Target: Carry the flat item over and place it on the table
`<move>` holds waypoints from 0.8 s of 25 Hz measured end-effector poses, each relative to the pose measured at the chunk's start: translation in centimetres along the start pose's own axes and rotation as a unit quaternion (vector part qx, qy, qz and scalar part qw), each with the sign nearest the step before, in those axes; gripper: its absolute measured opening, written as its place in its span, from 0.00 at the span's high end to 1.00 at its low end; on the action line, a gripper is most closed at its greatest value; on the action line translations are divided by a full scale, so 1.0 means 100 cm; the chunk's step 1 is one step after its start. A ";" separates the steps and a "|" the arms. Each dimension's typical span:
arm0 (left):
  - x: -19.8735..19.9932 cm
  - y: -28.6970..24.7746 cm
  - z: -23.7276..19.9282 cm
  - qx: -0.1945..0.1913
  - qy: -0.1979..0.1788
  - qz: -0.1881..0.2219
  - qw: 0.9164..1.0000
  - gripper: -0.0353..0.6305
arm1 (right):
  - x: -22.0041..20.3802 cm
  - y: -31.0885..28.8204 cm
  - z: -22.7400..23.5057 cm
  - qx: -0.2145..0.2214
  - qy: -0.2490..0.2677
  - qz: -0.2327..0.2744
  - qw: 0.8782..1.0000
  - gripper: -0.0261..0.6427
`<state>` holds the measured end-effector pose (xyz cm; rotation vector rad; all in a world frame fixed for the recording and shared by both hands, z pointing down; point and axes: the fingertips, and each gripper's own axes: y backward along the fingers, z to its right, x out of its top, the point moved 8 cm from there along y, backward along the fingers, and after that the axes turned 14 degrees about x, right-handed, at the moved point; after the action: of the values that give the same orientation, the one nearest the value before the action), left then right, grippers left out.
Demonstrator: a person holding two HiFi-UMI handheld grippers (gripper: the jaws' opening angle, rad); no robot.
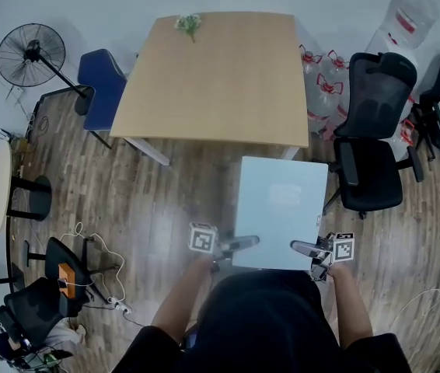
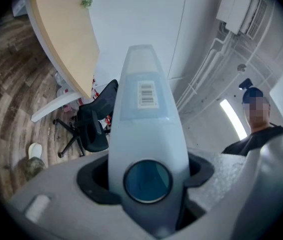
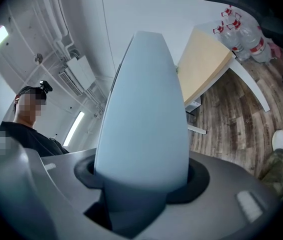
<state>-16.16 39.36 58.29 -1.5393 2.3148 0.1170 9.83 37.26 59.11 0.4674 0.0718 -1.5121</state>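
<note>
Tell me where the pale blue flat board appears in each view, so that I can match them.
Head view: the pale blue flat board lies low, right of centre, just before the light wooden table.
Left gripper view: the board stands at centre, between the jaws.
Right gripper view: the board stands at centre, between the jaws.
Shared landmark: that table, upper left in the left gripper view, upper right in the right.

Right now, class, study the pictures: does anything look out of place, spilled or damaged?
Nothing is spilled or broken. The pale flat panel sits gripped at its near edge by the left tool and right tool. Only a white cable sprawls loosely over the wooden floor at the left.
</note>
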 end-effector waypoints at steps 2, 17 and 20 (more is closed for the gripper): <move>0.023 -0.008 -0.013 0.010 -0.008 0.004 1.000 0.47 | 0.028 -0.001 0.016 0.010 -0.002 -0.003 1.000 0.52; 0.201 -0.126 -0.059 0.053 0.028 0.016 0.998 0.46 | 0.243 0.031 0.089 0.016 -0.053 -0.016 0.998 0.52; 0.233 -0.147 -0.067 0.067 0.032 0.015 0.997 0.46 | 0.280 0.037 0.102 0.018 -0.060 -0.017 0.998 0.52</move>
<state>-12.49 11.21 58.58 -1.4633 2.3430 -0.0785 13.04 7.39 60.02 0.4052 -0.0427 -1.5746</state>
